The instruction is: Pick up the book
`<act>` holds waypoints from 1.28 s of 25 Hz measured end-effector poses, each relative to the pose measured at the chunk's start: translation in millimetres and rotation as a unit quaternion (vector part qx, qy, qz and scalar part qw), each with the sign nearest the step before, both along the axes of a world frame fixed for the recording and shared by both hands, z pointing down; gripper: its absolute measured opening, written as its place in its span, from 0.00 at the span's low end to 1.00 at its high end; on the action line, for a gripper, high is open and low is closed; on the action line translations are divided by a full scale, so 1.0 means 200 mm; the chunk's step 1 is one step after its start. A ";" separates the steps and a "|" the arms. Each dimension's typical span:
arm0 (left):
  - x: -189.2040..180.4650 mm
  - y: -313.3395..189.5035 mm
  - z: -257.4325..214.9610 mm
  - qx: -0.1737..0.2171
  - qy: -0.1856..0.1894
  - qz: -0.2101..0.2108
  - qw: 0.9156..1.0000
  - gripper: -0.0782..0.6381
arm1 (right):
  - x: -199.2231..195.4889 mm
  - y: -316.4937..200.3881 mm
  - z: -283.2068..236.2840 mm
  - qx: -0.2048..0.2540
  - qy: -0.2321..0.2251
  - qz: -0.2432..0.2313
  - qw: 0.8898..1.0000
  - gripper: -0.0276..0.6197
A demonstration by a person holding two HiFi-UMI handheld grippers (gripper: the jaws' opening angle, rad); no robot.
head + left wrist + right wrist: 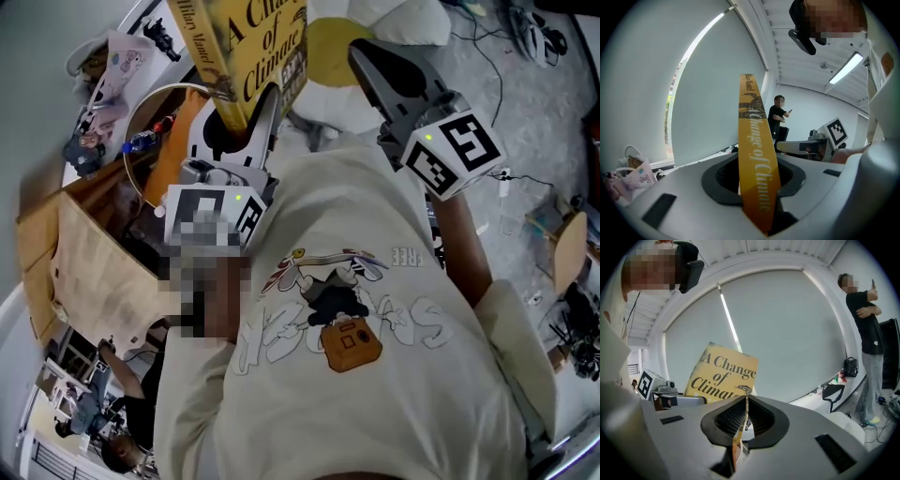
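A yellow book (251,54) titled "A Change of Climate" is held up in the air at the top of the head view. My left gripper (242,120) is shut on its spine (757,159), which stands upright between the jaws. My right gripper (364,56) comes in from the right. In the right gripper view the book's front cover (723,375) faces me, and its thin edge (742,425) runs edge-on between the shut jaws of the right gripper (743,420). The marker cube (452,150) rides on the right gripper.
A brown paper bag and cardboard (84,253) with clutter lie at the left. White cushions (403,19) and cables on grey floor (525,103) lie at the top right. One person stands at the back (868,333). A pink bag (635,177) sits by the window.
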State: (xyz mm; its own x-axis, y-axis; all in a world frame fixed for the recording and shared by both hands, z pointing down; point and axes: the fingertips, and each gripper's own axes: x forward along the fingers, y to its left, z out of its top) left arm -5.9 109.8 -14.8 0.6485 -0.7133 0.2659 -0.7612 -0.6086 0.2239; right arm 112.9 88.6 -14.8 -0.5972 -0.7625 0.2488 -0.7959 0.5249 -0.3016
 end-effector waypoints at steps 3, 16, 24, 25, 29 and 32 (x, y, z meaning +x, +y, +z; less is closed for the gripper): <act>0.01 0.08 0.00 -0.008 0.005 -0.008 1.000 0.31 | 0.00 0.06 0.03 -0.010 -0.001 -0.014 1.000 0.09; 0.06 0.50 0.04 -0.018 0.009 -0.023 1.000 0.31 | -0.10 0.46 0.09 -0.031 -0.016 -0.065 0.997 0.09; 0.05 0.57 0.08 -0.027 0.008 -0.034 0.999 0.31 | -0.16 0.54 0.11 -0.029 -0.018 -0.071 0.997 0.09; 0.05 0.57 0.09 -0.027 0.008 -0.034 0.999 0.31 | -0.16 0.54 0.11 -0.027 -0.016 -0.071 0.997 0.09; 0.04 0.57 0.10 -0.029 0.008 -0.031 0.999 0.31 | -0.17 0.56 0.11 -0.026 -0.015 -0.066 0.997 0.09; 0.05 0.57 0.11 -0.030 0.007 -0.019 0.999 0.31 | -0.17 0.57 0.10 -0.020 -0.010 -0.062 0.998 0.09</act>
